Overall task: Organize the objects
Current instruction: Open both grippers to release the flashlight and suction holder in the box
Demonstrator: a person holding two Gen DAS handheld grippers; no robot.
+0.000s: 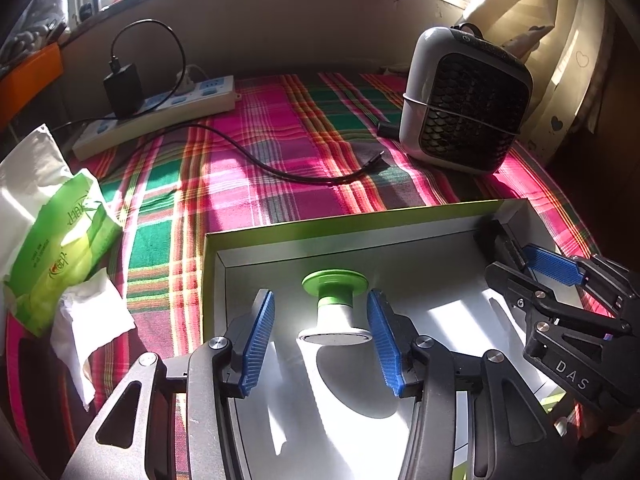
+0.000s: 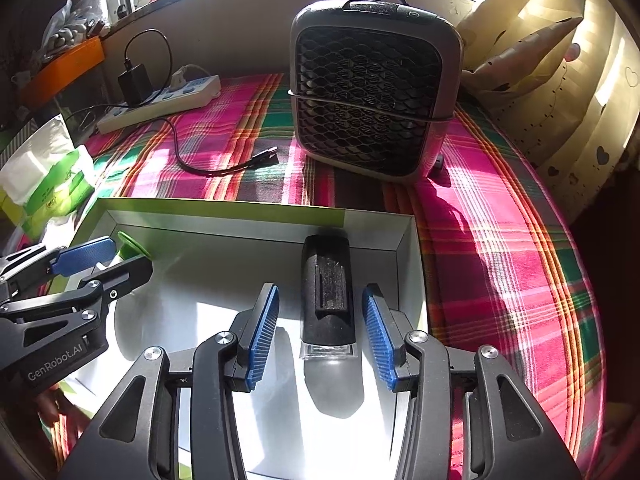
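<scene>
in the left wrist view the left gripper (image 1: pixel 321 342) sits at the lower middle of the frame, its blue ribbed pads spread apart with a green-and-white spool-shaped object (image 1: pixel 334 306) lying on its side between them — neither pad touches it. the object rests on the white floor of a shallow open box (image 1: pixel 280 236) with a lime-green rim, which fills the lower centre. at the right edge of this frame the right gripper (image 1: pixel 532 268) reaches into the box's far right corner.

in the right wrist view the right gripper (image 2: pixel 320 338) is at the lower middle, its pads also spread, with a black handheld device with a clear end (image 2: pixel 328 300) lying lengthwise between them, clear of both pads. it lies on the floor of the same box (image 2: pixel 224 210), close to the right wall. at the left edge the left gripper (image 2: pixel 86 270) shows from the side, and the green flange of the spool-shaped object (image 2: pixel 134 244) peeks out just behind it.

the box sits on a pink, green and orange plaid cloth (image 1: pixel 256 148). above it, at the upper right of the left view, stands a small grey fan heater with a black grille (image 1: pixel 466 108). a white power strip (image 1: pixel 160 114) with a black charger (image 1: pixel 123 90) plugged in lies at the upper left, its black cable (image 1: pixel 280 172) trailing across the cloth. a torn green tissue pack (image 1: pixel 64 240) lies at the left edge.
</scene>
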